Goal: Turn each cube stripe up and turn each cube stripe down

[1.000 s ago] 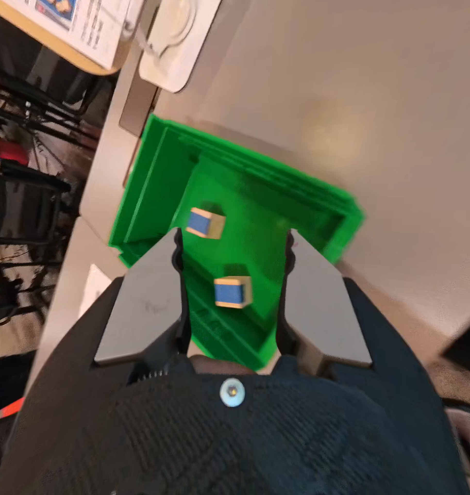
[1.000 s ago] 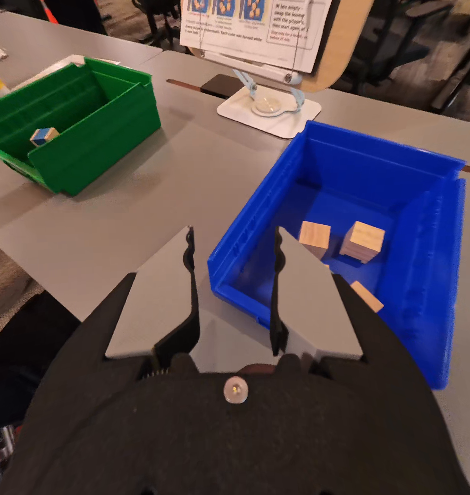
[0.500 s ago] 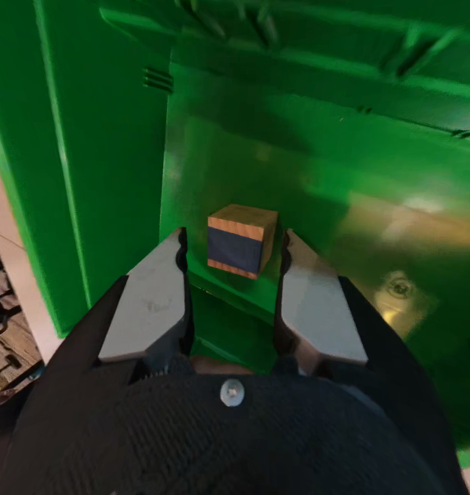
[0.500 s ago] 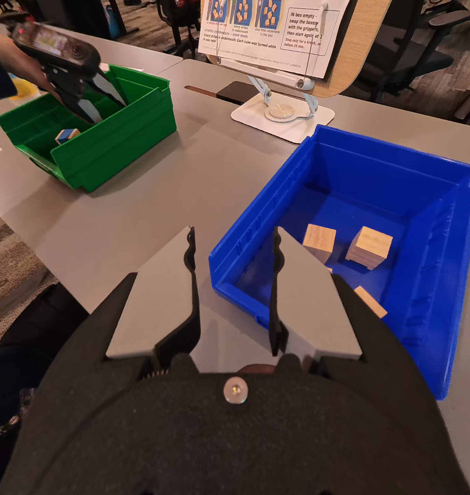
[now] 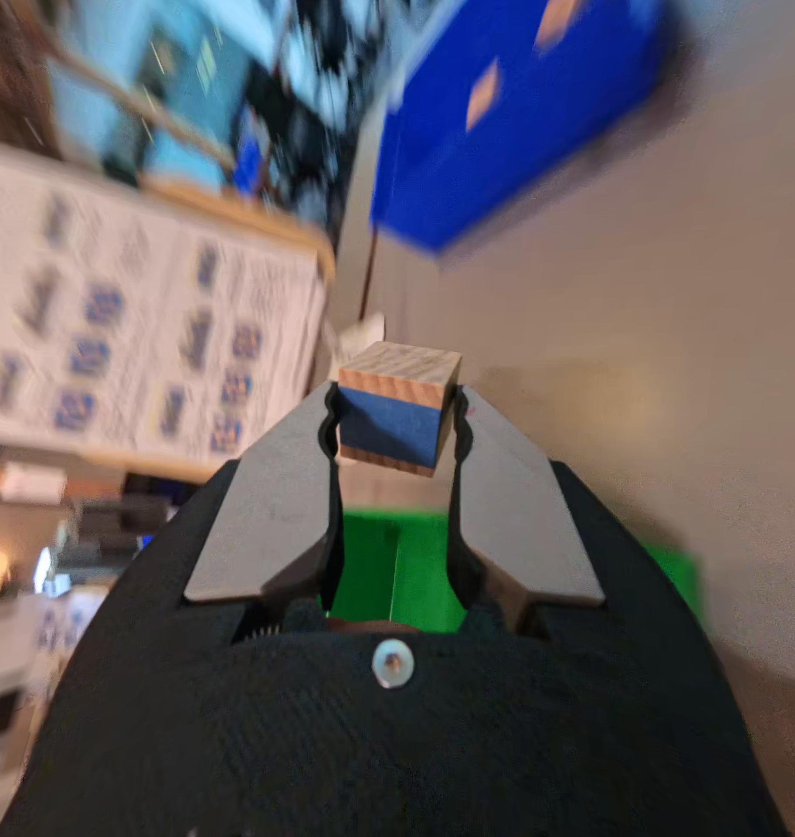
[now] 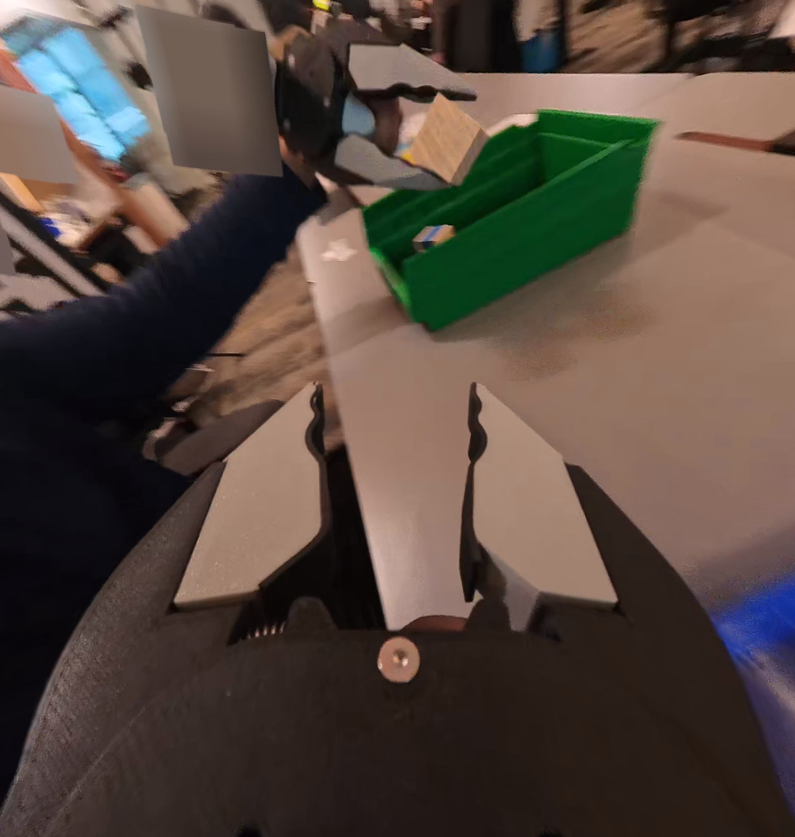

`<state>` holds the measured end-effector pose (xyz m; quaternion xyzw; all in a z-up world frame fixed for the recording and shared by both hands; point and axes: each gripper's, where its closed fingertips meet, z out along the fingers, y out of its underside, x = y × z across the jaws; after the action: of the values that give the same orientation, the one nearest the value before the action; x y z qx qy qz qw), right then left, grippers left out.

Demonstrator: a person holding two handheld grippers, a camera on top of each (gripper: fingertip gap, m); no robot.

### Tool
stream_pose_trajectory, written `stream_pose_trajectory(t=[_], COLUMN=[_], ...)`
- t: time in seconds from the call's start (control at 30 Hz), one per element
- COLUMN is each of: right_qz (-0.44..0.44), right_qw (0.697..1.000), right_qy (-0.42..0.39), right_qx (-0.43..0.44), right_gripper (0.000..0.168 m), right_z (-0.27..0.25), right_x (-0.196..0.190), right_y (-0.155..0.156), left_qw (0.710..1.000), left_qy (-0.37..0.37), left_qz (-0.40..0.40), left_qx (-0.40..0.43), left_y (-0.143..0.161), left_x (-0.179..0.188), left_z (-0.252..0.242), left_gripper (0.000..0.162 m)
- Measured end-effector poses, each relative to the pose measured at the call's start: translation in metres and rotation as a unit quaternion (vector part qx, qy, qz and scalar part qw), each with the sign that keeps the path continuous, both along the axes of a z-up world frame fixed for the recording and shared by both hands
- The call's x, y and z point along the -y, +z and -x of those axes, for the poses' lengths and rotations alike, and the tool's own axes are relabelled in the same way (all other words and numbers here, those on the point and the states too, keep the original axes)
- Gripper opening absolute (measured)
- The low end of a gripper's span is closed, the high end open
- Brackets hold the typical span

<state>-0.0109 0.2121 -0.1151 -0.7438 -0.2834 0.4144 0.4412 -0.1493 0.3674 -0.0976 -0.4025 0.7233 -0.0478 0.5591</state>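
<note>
My left gripper is shut on a wooden cube with a blue stripe facing the camera, held in the air above the green bin. The right wrist view shows that gripper and its cube above the green bin, where a second striped cube lies. My right gripper is open and empty over the grey table, short of the green bin. The blue bin holds plain-faced cubes, blurred.
An instruction board on a stand is at the left of the left wrist view. A person's dark sleeve reaches across to the left gripper. The blue bin's edge shows at the lower right of the right wrist view.
My left gripper has closed on a striped cube and lifted it out of the green bin. My right gripper has swung left from the blue bin toward the green bin, still open.
</note>
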Motion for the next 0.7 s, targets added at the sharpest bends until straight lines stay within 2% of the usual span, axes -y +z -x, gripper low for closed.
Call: stream_pose_trajectory(t=[0.1, 0.17, 0.27, 0.33, 0.37, 0.4, 0.6, 0.7], right_qz=[0.028, 0.036, 0.036, 0.039, 0.038, 0.036, 0.047, 0.026], right_qw=[0.992, 0.982, 0.976, 0.970, 0.969, 0.970, 0.983, 0.991], right_qy=[0.072, 0.107, 0.120, 0.141, 0.148, 0.146, 0.104, 0.057], right_qx=[-0.100, -0.152, -0.176, -0.192, -0.196, -0.191, -0.143, -0.117], right_gripper=[0.067, 0.066, 0.065, 0.059, 0.043, 0.039, 0.039, 0.039], right_z=[0.037, 0.055, 0.071, 0.076, 0.077, 0.077, 0.070, 0.048], right_x=[0.010, 0.018, 0.023, 0.032, 0.036, 0.036, 0.023, 0.008], right_y=[0.016, 0.027, 0.031, 0.035, 0.035, 0.032, 0.012, 0.013], left_qw=[0.988, 0.975, 0.957, 0.955, 0.955, 0.954, 0.964, 0.966], left_qy=[-0.118, -0.149, -0.173, -0.159, -0.155, -0.149, -0.109, -0.037], left_qz=[-0.021, -0.035, -0.037, -0.050, -0.052, -0.052, -0.013, -0.004], left_qx=[0.099, 0.159, 0.232, 0.247, 0.249, 0.254, 0.240, 0.254], left_y=[0.029, 0.039, 0.040, 0.032, 0.027, 0.024, 0.003, -0.001], left_x=[0.107, 0.149, 0.187, 0.192, 0.193, 0.193, 0.178, 0.161], left_z=[-0.035, -0.049, -0.064, -0.073, -0.076, -0.079, -0.086, -0.078], left_gripper=[0.049, 0.049, 0.049, 0.049, 0.048, 0.049, 0.046, 0.049])
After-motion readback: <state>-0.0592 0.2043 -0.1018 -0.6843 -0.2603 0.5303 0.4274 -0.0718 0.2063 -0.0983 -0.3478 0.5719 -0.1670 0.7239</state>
